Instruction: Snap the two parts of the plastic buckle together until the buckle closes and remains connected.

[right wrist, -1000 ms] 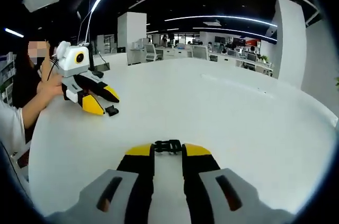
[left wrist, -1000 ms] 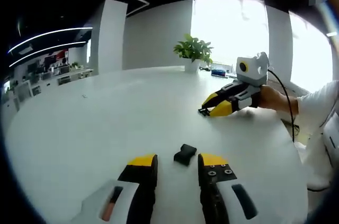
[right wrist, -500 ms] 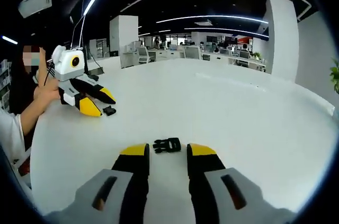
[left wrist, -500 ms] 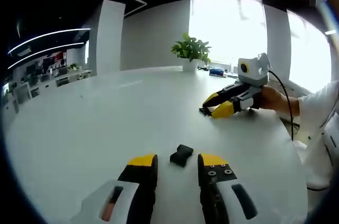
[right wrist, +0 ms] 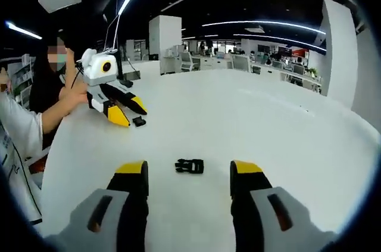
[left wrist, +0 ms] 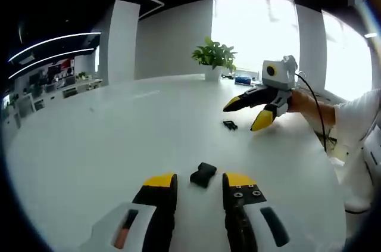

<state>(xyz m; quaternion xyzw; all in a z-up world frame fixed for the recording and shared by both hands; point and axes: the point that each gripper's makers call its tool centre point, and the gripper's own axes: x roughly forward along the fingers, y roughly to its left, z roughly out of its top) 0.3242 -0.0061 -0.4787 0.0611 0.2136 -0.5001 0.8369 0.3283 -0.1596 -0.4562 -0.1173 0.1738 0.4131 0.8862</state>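
Two black buckle halves lie apart on the white table (left wrist: pixel 89 145). The blocky socket half (left wrist: pixel 203 174) rests just ahead of my left gripper (left wrist: pixel 200 182), between its open yellow tips; it also shows as the socket half (right wrist: pixel 139 121) beside the left gripper (right wrist: pixel 132 116). The pronged half (right wrist: pixel 189 166) lies flat ahead of my right gripper (right wrist: pixel 189 172), whose jaws stand wide open. From the left gripper view, the right gripper (left wrist: pixel 247 113) hovers open above the pronged half (left wrist: pixel 230 124).
A potted plant (left wrist: pixel 215 55) and small items stand at the table's far edge by bright windows. A person's hand (left wrist: pixel 303 106) and white sleeve (right wrist: pixel 18 133) hold the grippers. Office desks (right wrist: pixel 238 61) lie beyond the table.
My right gripper opened wider, let go of the pronged half and lifted back from it; the half stays on the table. My left gripper edged slightly closer to the socket half.
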